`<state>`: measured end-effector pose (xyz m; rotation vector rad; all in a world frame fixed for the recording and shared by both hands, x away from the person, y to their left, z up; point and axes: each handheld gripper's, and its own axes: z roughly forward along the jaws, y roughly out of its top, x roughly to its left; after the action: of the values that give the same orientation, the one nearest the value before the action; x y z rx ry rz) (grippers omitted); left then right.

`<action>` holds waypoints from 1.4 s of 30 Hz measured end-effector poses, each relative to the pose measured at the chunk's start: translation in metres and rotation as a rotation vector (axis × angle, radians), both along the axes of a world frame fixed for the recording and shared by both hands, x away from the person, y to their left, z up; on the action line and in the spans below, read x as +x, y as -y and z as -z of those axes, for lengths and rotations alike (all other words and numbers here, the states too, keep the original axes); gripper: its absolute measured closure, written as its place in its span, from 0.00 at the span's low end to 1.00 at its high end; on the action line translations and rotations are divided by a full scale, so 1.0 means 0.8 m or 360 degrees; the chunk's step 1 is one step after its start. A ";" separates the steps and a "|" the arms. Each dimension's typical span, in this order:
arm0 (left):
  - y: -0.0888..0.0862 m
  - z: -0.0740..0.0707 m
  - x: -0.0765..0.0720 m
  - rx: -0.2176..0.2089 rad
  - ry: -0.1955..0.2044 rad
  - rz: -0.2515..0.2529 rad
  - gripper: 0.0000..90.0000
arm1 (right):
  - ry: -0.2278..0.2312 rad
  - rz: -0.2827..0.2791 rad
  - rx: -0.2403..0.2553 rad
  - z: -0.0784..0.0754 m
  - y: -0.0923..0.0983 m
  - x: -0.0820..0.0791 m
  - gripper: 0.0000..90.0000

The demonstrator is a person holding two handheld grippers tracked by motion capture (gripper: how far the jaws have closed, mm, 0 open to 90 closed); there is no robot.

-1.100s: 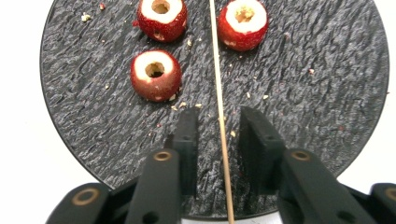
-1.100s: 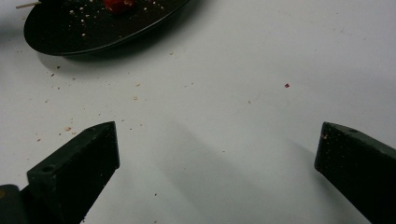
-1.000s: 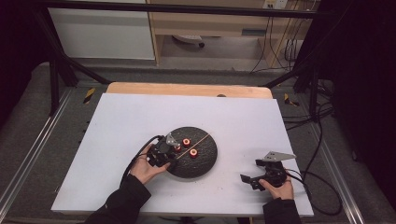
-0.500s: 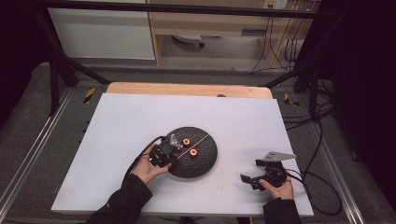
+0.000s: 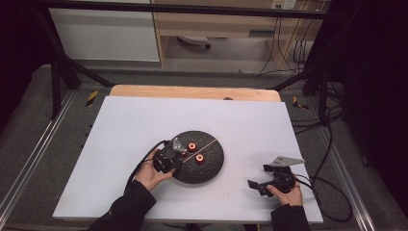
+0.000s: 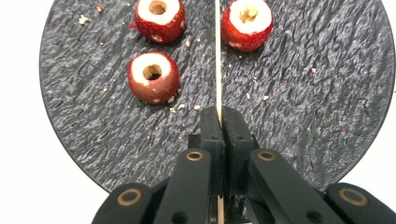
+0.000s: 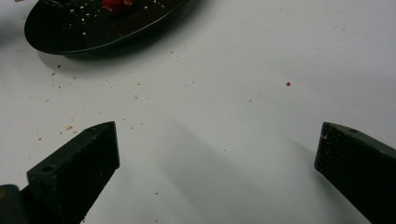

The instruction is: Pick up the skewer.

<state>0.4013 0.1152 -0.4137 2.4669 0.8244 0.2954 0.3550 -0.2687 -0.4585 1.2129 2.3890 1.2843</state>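
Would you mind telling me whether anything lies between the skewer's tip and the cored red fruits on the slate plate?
Nothing visible does. The left gripper is shut on the skewer, which runs between the fruits over the bare slate plate.

Bare tabletop point(image 5: 144, 120) all round; fruits point(image 6: 154, 77) crowd the plate point(image 5: 214, 166), apparently.

Table top point(image 5: 144, 125): white sheet, bare toward 11 o'clock and 1 o'clock of the middle.
Wooden board point(image 5: 192, 92): tan strip along the sheet's 12 o'clock edge.
Dark spot point(image 5: 228, 99): small, on the board, just right of its middle.
Crumbs point(image 7: 70, 127): pale and reddish specks strewn on the white sheet.
Cabinet point(image 5: 103, 33): white, beyond the table at 11 o'clock.
Cables point(image 5: 288, 48): hanging at 1 o'clock behind the table.
Floor rails point(image 5: 33, 159): grey metal, at 9 o'clock.
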 end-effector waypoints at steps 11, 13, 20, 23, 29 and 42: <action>-0.022 -0.011 -0.017 -0.0151 0.0059 -0.0037 0.98 | -0.0008 0.0009 -0.0009 0.001 0.000 0.000 0.01; -0.028 -0.010 -0.021 -0.0180 0.0074 -0.0051 0.98 | -0.0008 0.0010 -0.0013 0.001 -0.001 0.001 0.01; -0.045 -0.011 -0.033 -0.0249 0.0113 -0.0099 0.98 | -0.0016 0.0018 -0.0016 0.002 -0.001 0.001 0.01; -0.053 -0.010 -0.039 -0.0282 0.0138 -0.0118 0.98 | -0.0011 0.0018 -0.0018 0.002 -0.001 0.001 0.01; -0.072 -0.005 -0.052 -0.0360 0.0162 -0.0154 0.98 | -0.0029 0.0050 -0.0029 0.000 -0.003 0.001 0.01; -0.110 0.010 -0.075 -0.0464 0.0207 -0.0228 0.98 | -0.0020 0.0072 -0.0048 -0.008 -0.014 0.004 0.01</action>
<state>0.3415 0.2034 -0.4221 2.1007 0.9202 0.3555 0.3582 -0.2577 -0.4525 1.2629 2.3665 1.2269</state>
